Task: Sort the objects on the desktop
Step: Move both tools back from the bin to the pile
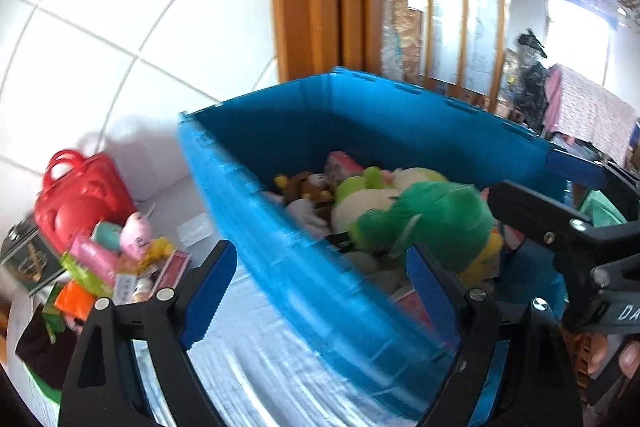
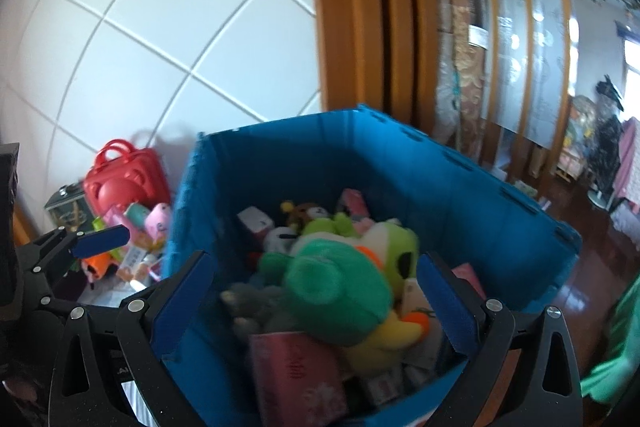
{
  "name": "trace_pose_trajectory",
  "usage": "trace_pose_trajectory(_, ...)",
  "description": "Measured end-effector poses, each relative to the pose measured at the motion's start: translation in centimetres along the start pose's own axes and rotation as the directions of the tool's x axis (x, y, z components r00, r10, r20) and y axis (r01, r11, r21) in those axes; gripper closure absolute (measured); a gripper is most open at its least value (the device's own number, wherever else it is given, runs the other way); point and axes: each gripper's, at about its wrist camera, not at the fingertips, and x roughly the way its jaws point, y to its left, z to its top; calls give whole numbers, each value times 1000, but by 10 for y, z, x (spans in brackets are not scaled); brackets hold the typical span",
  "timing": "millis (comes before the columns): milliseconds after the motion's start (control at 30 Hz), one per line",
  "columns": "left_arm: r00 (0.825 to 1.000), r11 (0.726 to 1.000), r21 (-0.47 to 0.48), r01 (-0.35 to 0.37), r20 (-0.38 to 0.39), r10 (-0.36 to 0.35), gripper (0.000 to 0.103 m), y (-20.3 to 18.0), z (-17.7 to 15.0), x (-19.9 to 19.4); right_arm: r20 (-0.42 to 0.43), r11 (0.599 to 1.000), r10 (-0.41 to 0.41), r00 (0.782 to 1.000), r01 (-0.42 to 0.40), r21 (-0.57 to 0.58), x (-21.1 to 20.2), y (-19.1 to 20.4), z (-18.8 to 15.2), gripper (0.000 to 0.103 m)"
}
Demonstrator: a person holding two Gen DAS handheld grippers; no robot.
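Both grippers spread wide, empty: right gripper (image 2: 314, 303) tilted down over blue bin (image 2: 460, 179), left gripper (image 1: 320, 291) beside it

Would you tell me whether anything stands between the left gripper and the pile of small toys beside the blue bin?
Nothing visible does. The left gripper is open, straddling the blue bin's near wall; the toy pile lies to its left on the table, with only bare tabletop between.
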Motion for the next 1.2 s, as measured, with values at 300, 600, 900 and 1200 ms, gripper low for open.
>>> trace_pose_trajectory(300,994,989,-100,-108,-7,108,16,67,-25,-19,-18,988,100,995,-101,-113,18,75,6,0)
trace_pose_trajectory(600,981,955,-220,-196,-46,191,16,145,-62,-41,-38,960,208,977,-212,-182,34,150,10,0)
trace_pose_trajectory(900,937,885,-308,-350,-102,335,16,226,-107,-61,-92,915,301,949,-315,-253,56,227,4,0)
trace_pose_trajectory(1200,895,798,-405,-445,-213,391,16,304,-166,-68,-238,891,313,919,-371,-262,106,279,-22,0)
